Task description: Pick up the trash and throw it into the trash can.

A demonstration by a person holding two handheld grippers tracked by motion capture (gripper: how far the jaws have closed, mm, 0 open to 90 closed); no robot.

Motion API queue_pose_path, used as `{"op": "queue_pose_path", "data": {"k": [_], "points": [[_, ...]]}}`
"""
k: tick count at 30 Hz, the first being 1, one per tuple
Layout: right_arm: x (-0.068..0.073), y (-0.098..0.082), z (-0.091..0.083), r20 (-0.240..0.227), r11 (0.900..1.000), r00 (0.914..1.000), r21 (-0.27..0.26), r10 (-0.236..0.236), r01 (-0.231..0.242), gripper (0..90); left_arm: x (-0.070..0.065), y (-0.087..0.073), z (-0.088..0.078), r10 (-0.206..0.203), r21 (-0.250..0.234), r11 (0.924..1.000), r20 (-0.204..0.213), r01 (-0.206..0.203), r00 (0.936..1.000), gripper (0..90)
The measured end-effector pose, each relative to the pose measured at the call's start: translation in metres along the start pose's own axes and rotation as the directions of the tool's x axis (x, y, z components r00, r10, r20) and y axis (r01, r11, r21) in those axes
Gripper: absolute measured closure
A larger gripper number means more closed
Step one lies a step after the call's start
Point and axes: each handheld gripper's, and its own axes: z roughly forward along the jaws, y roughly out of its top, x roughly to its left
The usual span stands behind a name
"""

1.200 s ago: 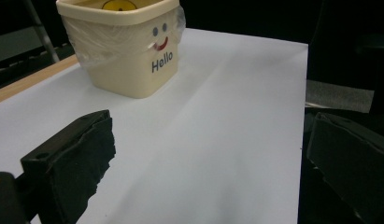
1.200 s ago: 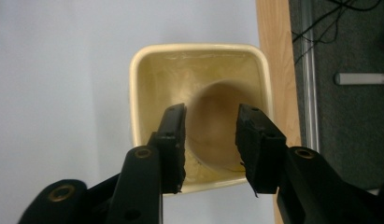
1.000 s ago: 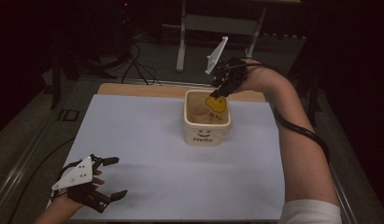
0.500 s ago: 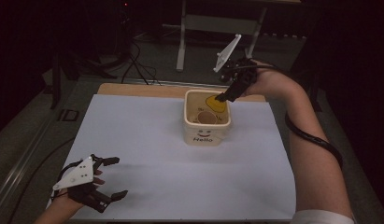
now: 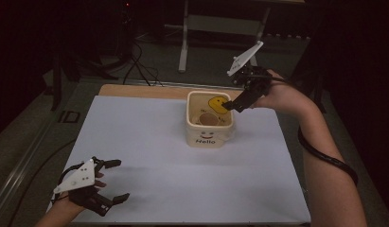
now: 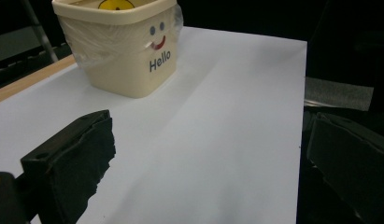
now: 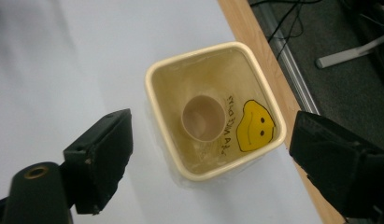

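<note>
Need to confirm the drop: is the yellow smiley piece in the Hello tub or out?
In. The yellow smiley piece lies inside the Hello tub, against its wall beside a brown cup.

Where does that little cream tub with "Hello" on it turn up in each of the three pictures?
High view: tub sits centre, slightly right, on the white sheet.
Left gripper view: top left, face side showing.
Right gripper view: centre, seen from above.
Shared landmark: the yellow smiley inside it.

The left gripper (image 6: 208, 154) hangs low over the white worktop (image 6: 217, 121), its black jaws spread wide with nothing between them. Ahead stands a cream tub (image 6: 122, 51) printed "Hello" under a smiley, plastic film around its rim.
</note>
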Motion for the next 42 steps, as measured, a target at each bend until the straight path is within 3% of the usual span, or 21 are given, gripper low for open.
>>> {"op": "queue_pose_path", "data": {"k": [5, 9, 21, 25, 31, 34, 39, 41, 42], "points": [[0.009, -0.017, 0.0, 0.008, 0.998, 0.9997, -0.056, 0.023, -0.022, 9.8, 0.0, 0.0, 0.0, 0.002, 0.0, 1.0, 0.001, -0.002, 1.0, 1.8], [0.018, -0.033, 0.004, 0.06, 0.995, 0.9973, -0.094, 0.043, -0.037, 9.9, 0.0, 0.0, -0.001, 0.002, 0.001, 1.0, 0.001, -0.002, 1.0, 1.8], [0.04, -0.089, 0.02, 0.083, 0.972, 0.9863, -0.198, 0.143, -0.124, 9.9, 0.0, 0.0, 0.0, 0.004, 0.002, 1.0, 0.004, -0.004, 1.0, 1.8], [0.048, -0.107, 0.024, 0.084, 0.955, 0.9775, -0.243, 0.193, -0.168, 9.9, 0.0, 0.0, 0.001, 0.004, 0.006, 1.0, 0.004, -0.004, 1.0, 1.8], [0.059, -0.129, 0.029, 0.087, 0.917, 0.9564, -0.322, 0.279, -0.238, 9.9, 0.0, 0.0, 0.001, 0.004, 0.008, 1.0, 0.007, -0.004, 1.0, 1.8], [0.064, -0.14, 0.033, 0.085, 0.904, 0.9485, -0.34, 0.305, -0.26, 9.9, 0.0, 0.0, 0.001, 0.005, 0.008, 1.0, 0.007, -0.005, 1.0, 1.8], [0.075, -0.158, 0.041, 0.076, 0.892, 0.94, -0.349, 0.333, -0.287, 10.0, 0.0, 0.0, 0.001, 0.005, 0.01, 0.9999, 0.007, -0.005, 1.0, 1.8], [0.079, -0.165, 0.044, 0.06, 0.881, 0.9354, -0.361, 0.348, -0.305, 10.0, -0.001, 0.0, 0.001, 0.008, 0.01, 0.9999, 0.008, -0.008, 0.9999, 1.8], [0.082, -0.168, 0.046, 0.052, 0.871, 0.9303, -0.372, 0.363, -0.32, 10.0, -0.001, 0.0, 0.001, 0.008, 0.01, 0.9999, 0.008, -0.008, 0.9999, 1.8]]}}
